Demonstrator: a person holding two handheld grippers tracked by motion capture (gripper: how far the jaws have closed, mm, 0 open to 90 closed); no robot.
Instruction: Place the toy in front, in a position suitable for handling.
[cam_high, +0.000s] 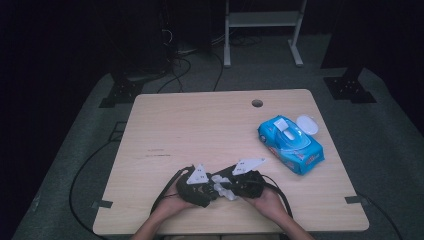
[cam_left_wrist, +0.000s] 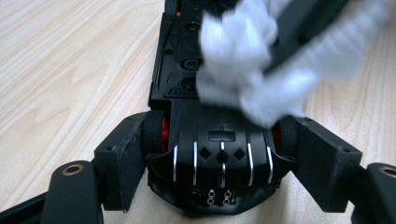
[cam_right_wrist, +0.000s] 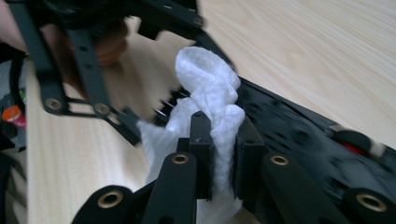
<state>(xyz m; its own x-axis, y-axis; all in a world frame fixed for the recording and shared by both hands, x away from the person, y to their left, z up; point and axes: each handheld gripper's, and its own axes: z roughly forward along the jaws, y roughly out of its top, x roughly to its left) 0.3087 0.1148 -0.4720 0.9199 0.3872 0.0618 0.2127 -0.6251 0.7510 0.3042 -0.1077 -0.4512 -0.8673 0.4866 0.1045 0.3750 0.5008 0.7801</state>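
1. The right gripper (cam_right_wrist: 219, 154) has its jaws squeezed tight on a white wipe (cam_right_wrist: 210, 88).
2. The left gripper (cam_left_wrist: 219, 158) has its jaws pressed on both sides of a black toy car (cam_left_wrist: 219, 163), holding it.
3. The wipe lies on top of the car.
4. Both grippers are at the near edge of the wooden table (cam_high: 200, 125).
5. A blue wipes pack (cam_high: 290, 145) lies far off to the right, lid open.
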